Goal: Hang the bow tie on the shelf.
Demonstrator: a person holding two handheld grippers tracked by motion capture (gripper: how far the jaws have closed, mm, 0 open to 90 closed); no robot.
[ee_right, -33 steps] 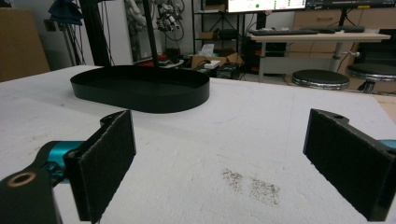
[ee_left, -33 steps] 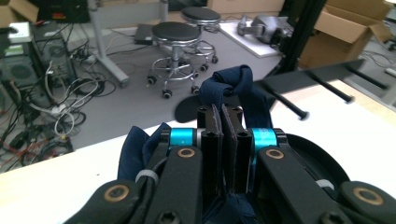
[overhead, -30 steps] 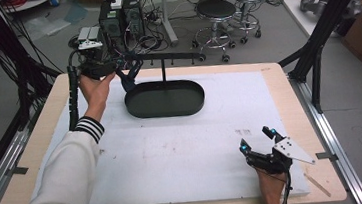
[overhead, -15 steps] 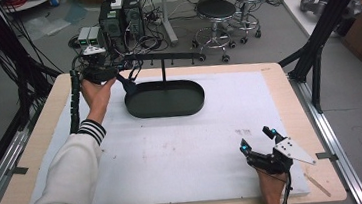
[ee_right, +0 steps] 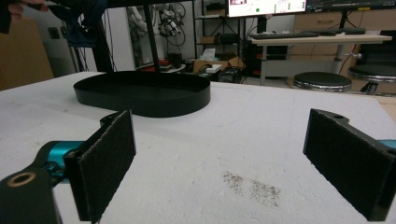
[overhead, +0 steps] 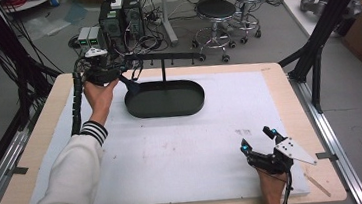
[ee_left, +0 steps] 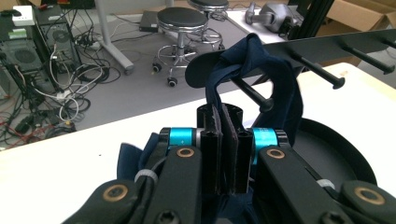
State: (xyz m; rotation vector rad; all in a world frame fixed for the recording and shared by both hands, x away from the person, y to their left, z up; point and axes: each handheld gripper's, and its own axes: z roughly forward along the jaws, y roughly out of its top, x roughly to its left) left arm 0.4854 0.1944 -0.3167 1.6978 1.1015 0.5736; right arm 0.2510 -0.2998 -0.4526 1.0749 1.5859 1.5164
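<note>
Left gripper (overhead: 132,84): upper left of the high view, raised at the rack's left end; its jaws are pressed together on a fold of dark blue cloth (ee_left: 261,70), seen close in the left gripper view.
Cloth: centre and upper right of the left gripper view, draped up from the jaws and looped about a peg (ee_left: 254,95) of the rack; whether it hangs fully on the peg or only rests against it is hard to tell from this angle.
Handling: it looks soft, light and limp, likely to sag and bunch wherever it is unsupported; not fragile, not slippery against the padded jaws. A pinch on a doubled fold or a band near the edge should hold best, since a single layer could slide out.
Rack (overhead: 170,59): top centre of the high view, a black bar with pegs on a post.
Tray (overhead: 164,98): centre of the high view, dark oval, under the rack.
Right gripper (overhead: 258,147): lower right of the high view, low over the white mat (overhead: 174,153); jaws spread wide, holding nothing, well apart from the cloth.
</note>
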